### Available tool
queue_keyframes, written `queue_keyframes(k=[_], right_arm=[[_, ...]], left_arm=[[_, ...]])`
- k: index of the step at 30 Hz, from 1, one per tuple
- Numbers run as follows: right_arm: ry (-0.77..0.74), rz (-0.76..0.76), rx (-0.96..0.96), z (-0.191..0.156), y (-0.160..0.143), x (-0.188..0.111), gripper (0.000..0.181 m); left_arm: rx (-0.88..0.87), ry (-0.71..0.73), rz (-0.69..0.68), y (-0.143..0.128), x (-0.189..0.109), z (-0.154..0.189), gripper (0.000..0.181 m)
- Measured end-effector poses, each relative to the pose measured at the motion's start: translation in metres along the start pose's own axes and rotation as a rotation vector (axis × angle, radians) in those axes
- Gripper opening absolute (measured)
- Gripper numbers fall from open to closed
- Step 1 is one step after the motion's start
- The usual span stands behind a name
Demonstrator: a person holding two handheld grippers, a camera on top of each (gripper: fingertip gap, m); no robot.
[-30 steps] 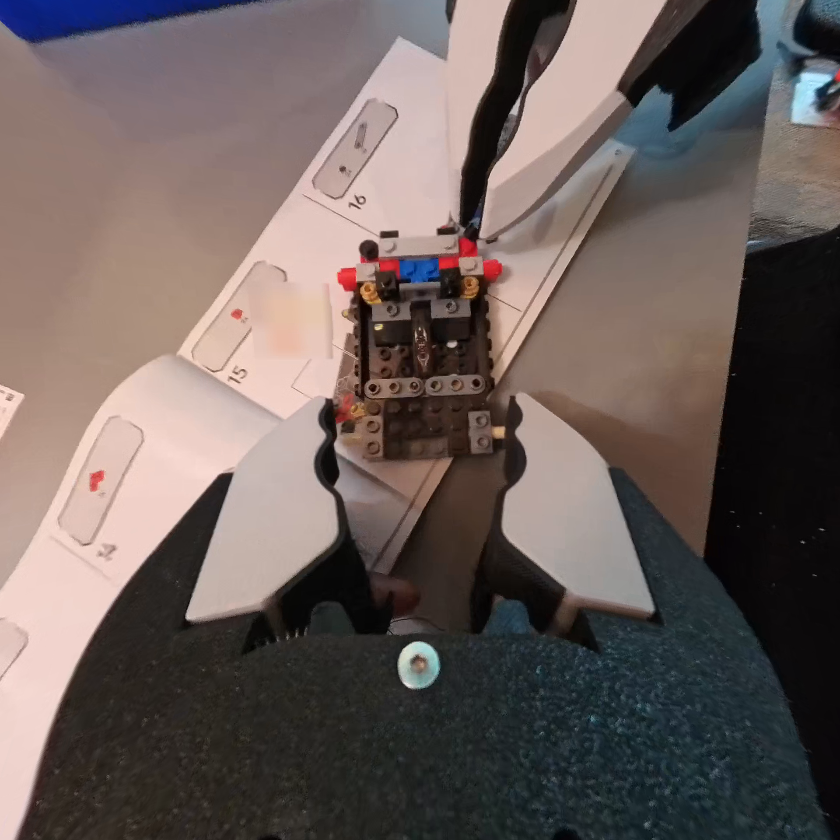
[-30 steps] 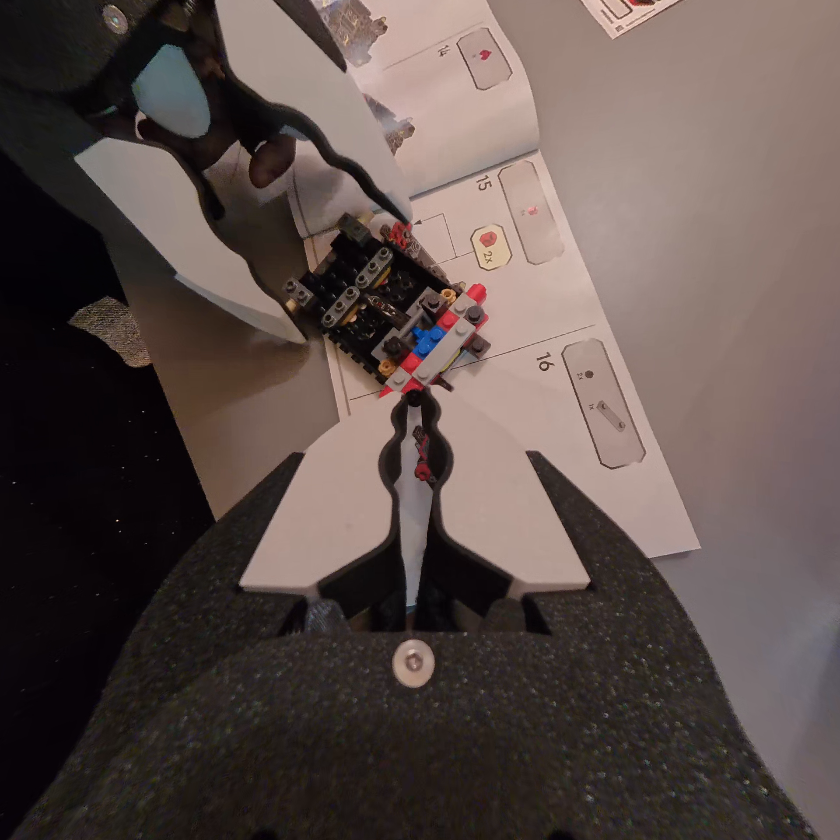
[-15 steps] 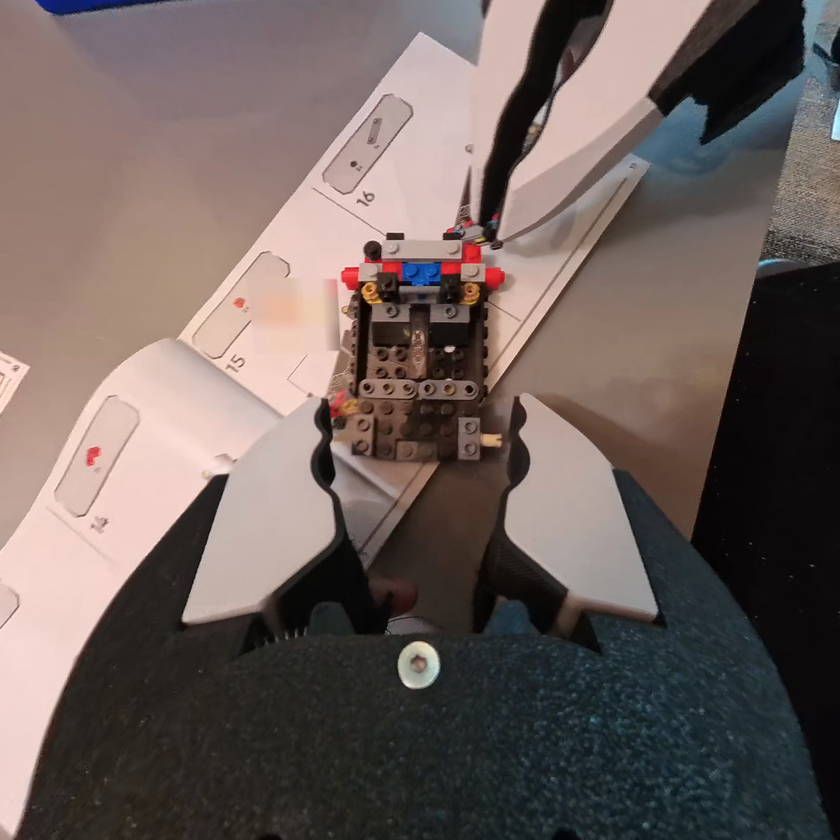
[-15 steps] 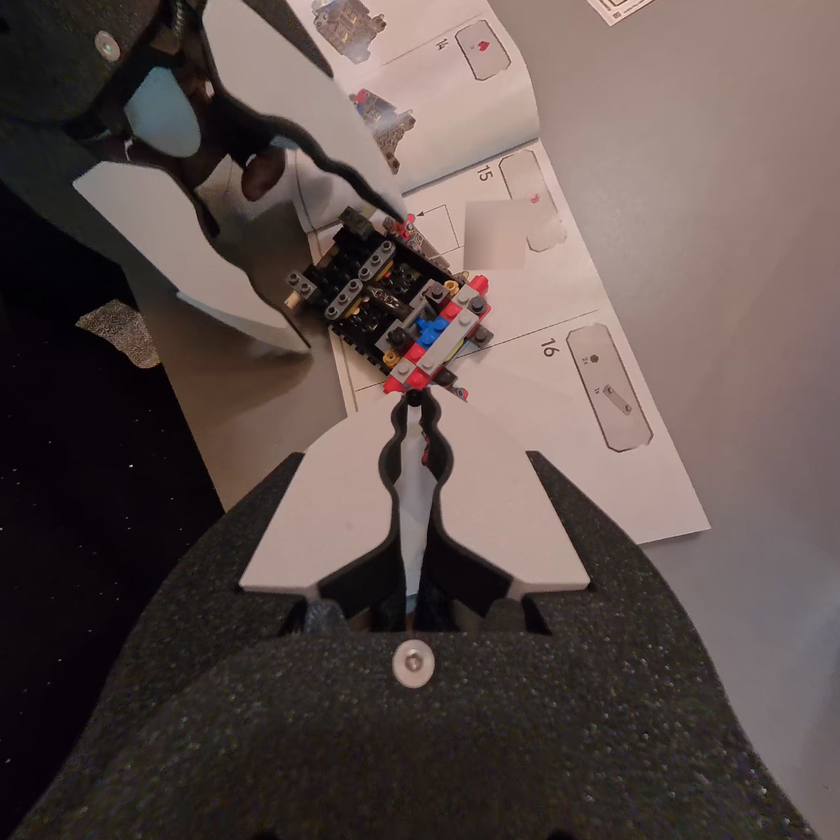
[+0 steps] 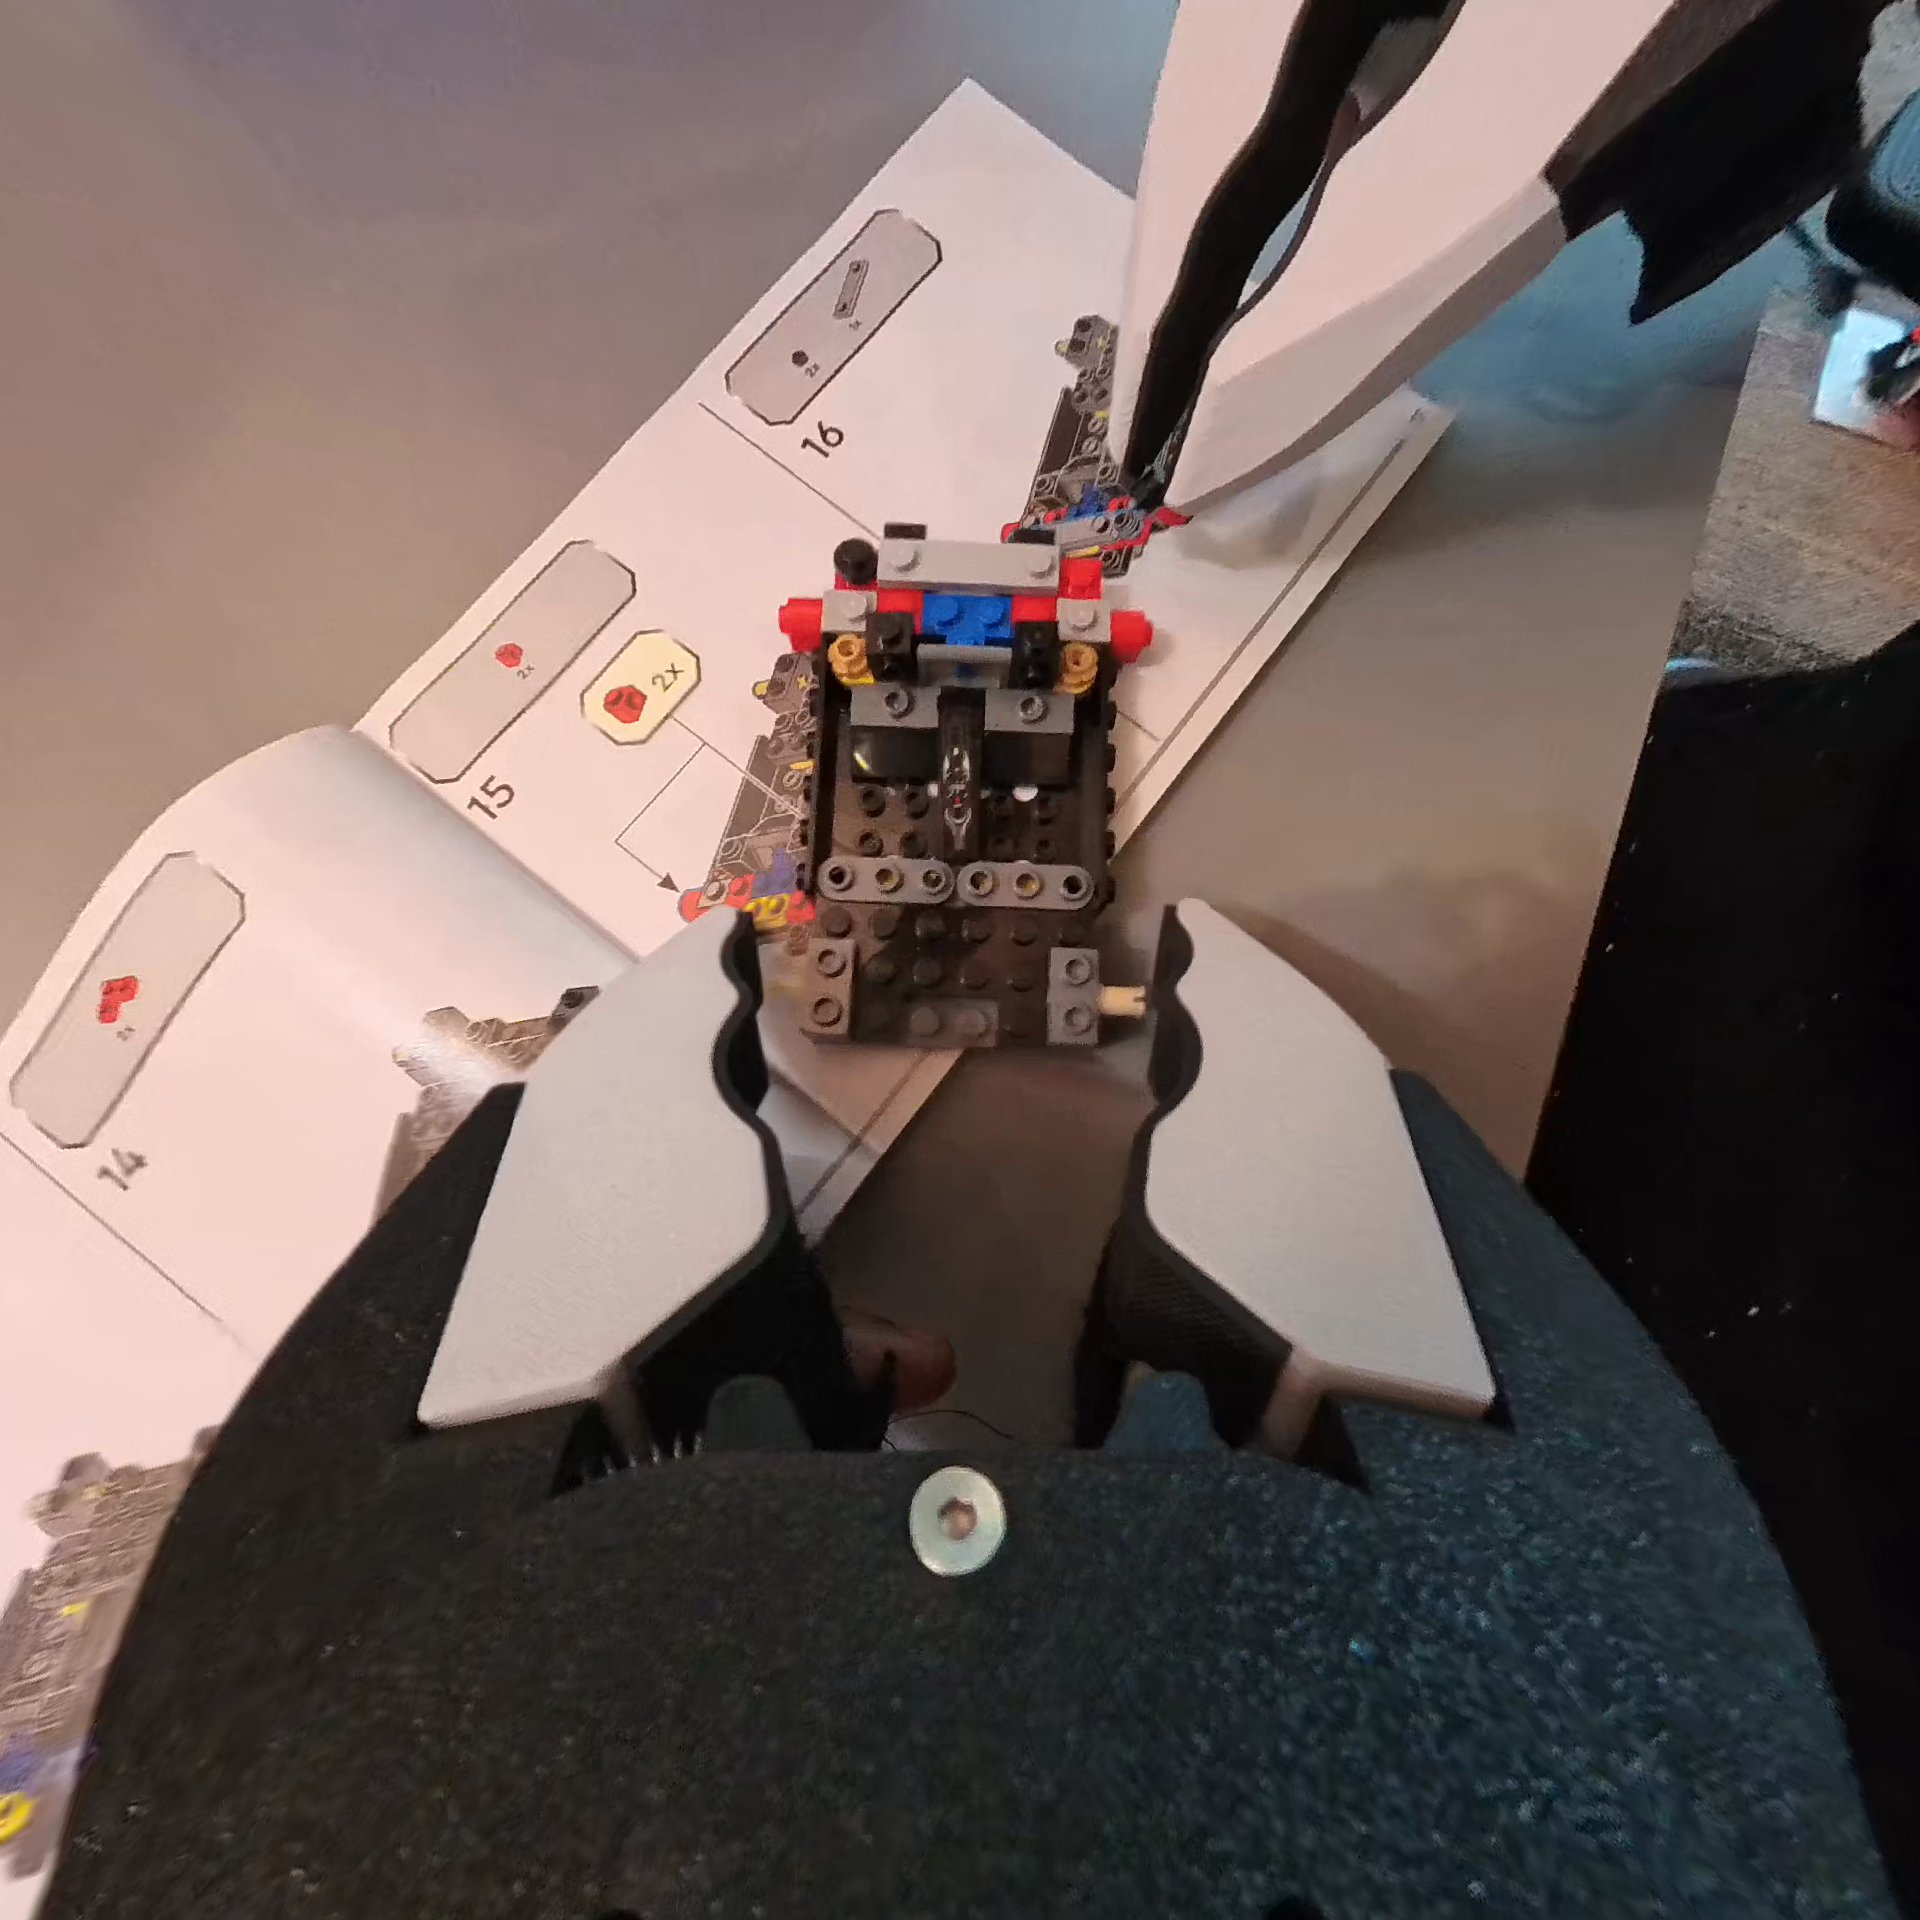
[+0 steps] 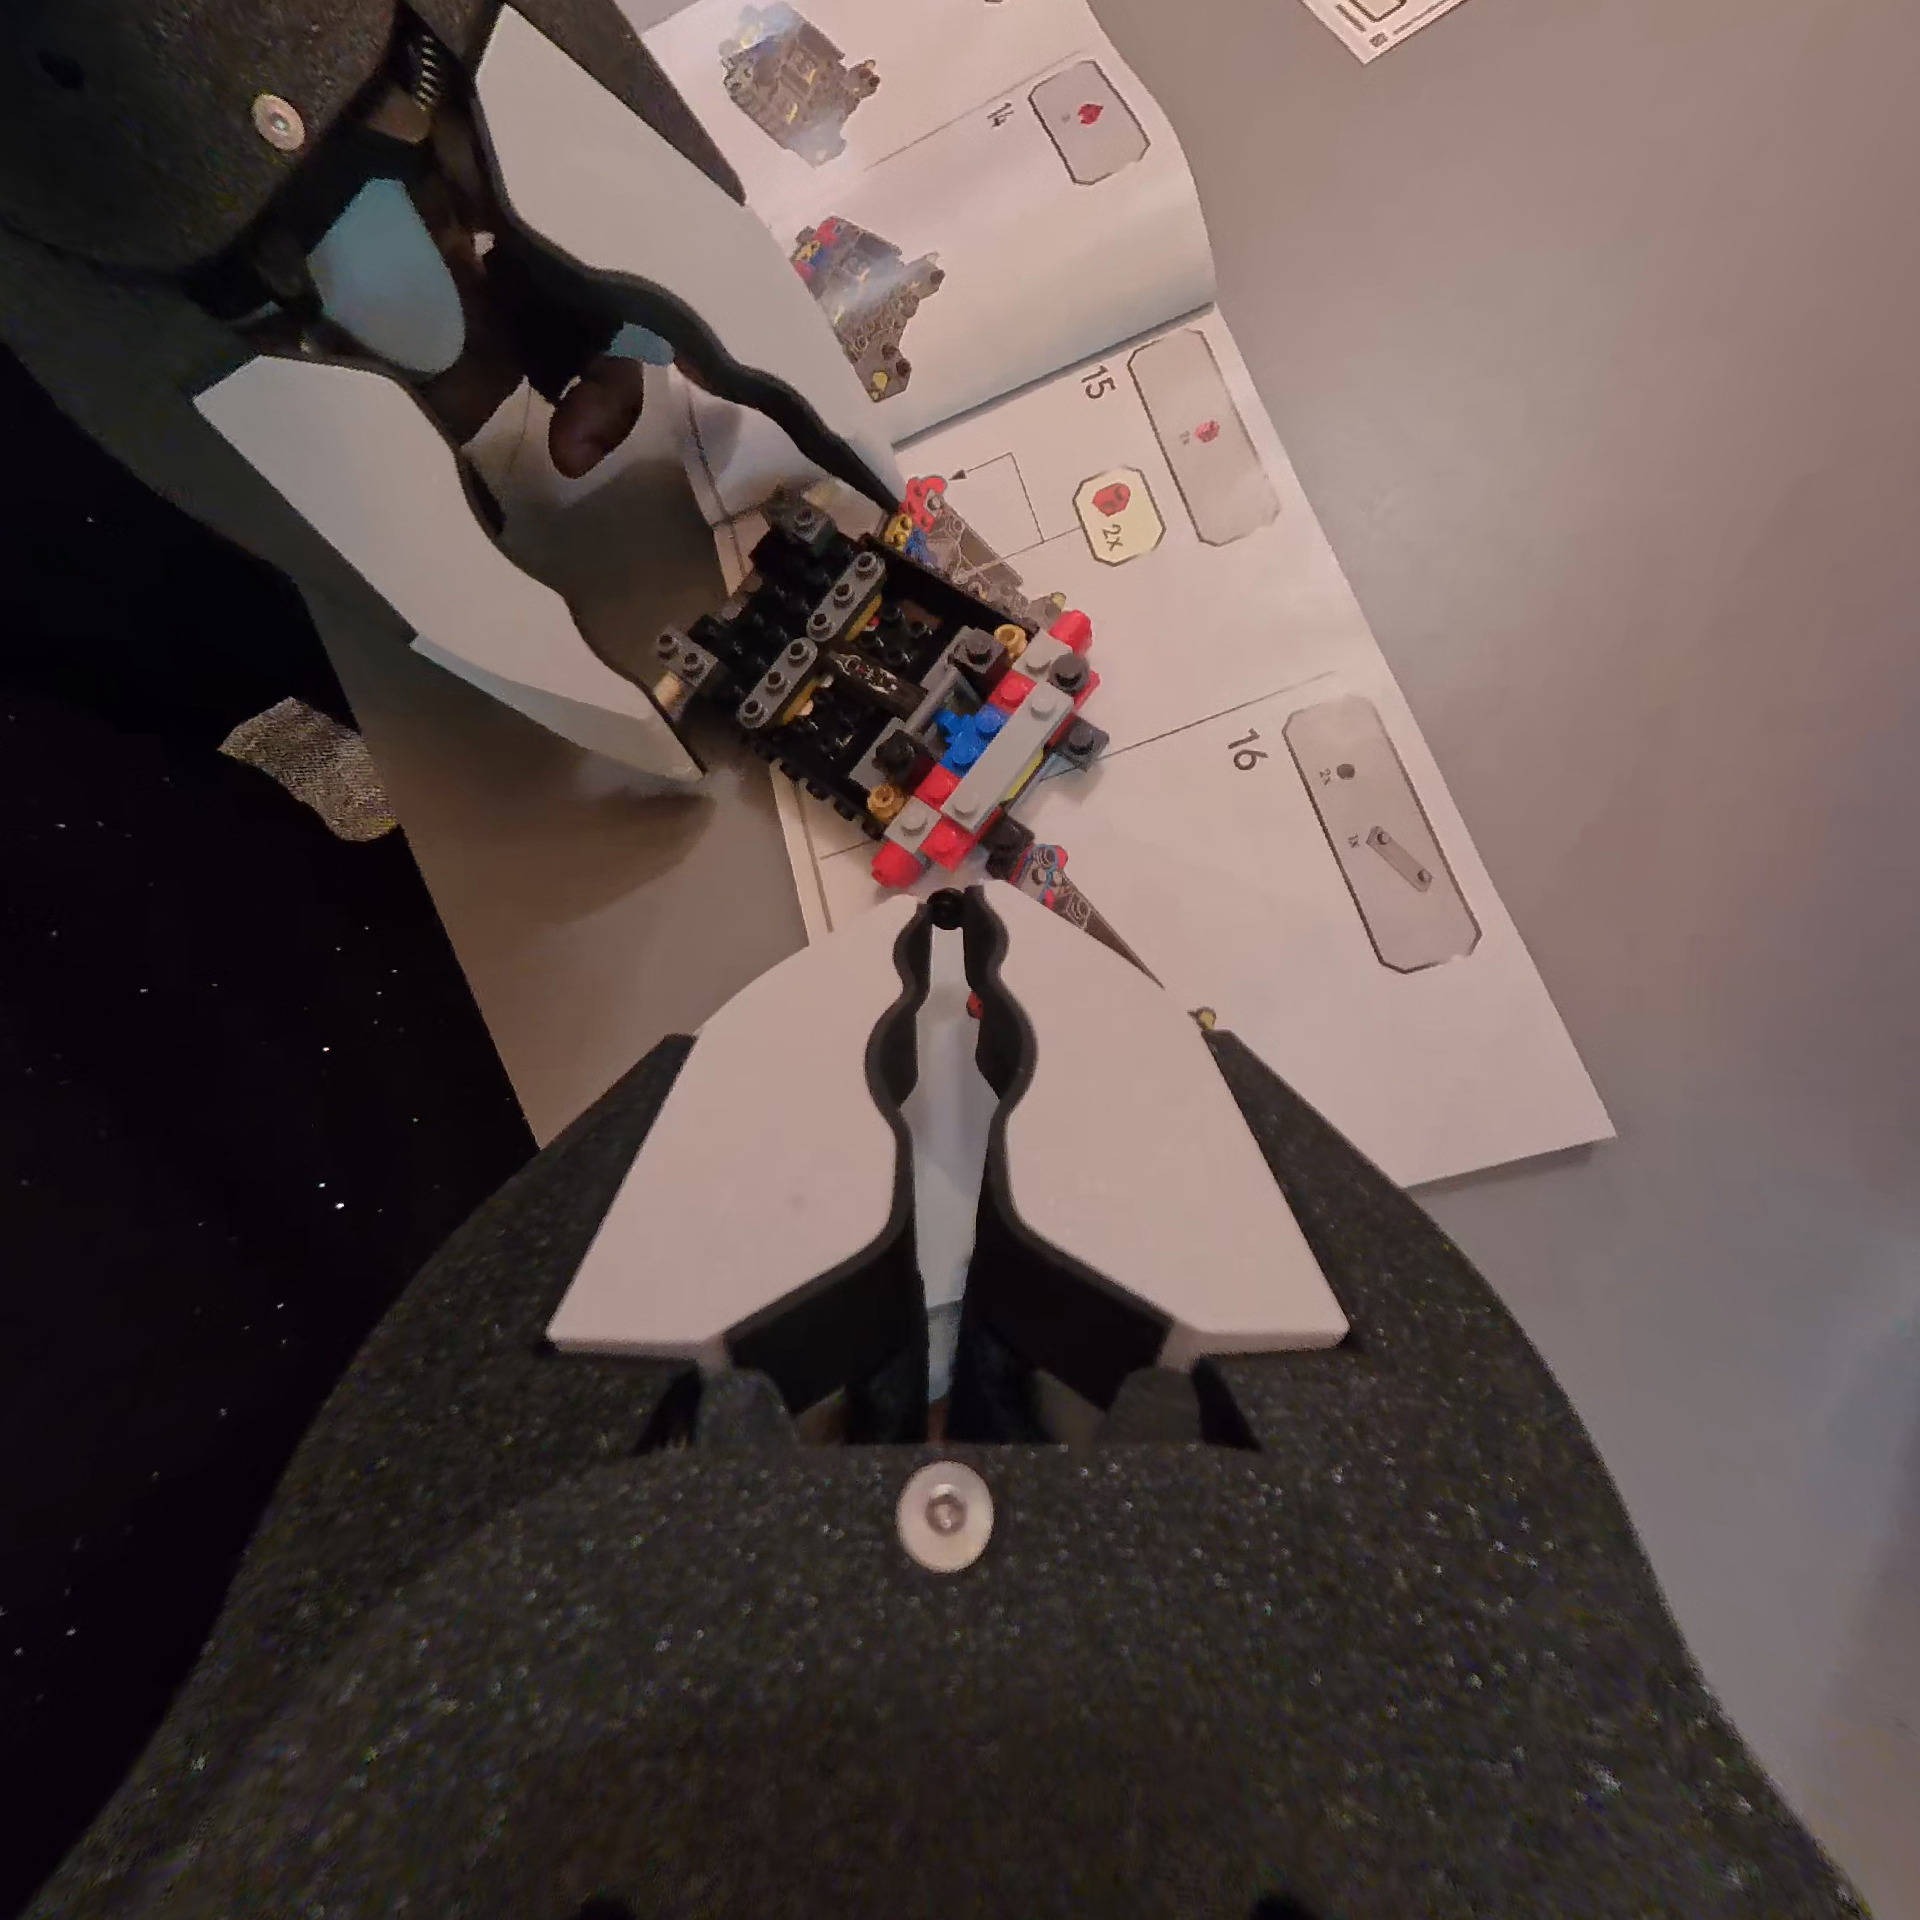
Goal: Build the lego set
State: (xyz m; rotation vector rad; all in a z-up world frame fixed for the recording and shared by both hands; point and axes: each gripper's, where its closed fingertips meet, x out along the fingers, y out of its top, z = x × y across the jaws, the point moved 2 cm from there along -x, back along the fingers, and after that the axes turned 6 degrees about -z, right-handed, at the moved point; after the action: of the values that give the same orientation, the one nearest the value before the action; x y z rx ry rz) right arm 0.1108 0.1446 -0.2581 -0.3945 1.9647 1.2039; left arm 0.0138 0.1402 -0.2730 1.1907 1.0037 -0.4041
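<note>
Right tongs (image 6: 948,906) drew back, seemingly pinching a round black stud (image 6: 945,910).

A: What can't you make out?

B: The black piece (image 6: 943,912) pinched at the right gripper (image 6: 948,914) tips is too small to name. The instruction booklet (image 5: 343,935) runs off the left edge in the left wrist view.

A: Anything else?

B: The left gripper (image 5: 951,977) body hides the desk (image 5: 1403,831) under it, and the lego model (image 5: 961,800) covers part of the booklet's drawing.
</note>
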Motion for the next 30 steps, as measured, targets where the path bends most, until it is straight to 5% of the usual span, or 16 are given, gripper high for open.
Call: queue_keyframes(k=[30], right_arm=[[-0.04,-0.009,0.085,0.009,-0.011,-0.008,0.006]], left_arm=[[0.007,0.023,0.032,0.03,0.023,0.009,0.057]])
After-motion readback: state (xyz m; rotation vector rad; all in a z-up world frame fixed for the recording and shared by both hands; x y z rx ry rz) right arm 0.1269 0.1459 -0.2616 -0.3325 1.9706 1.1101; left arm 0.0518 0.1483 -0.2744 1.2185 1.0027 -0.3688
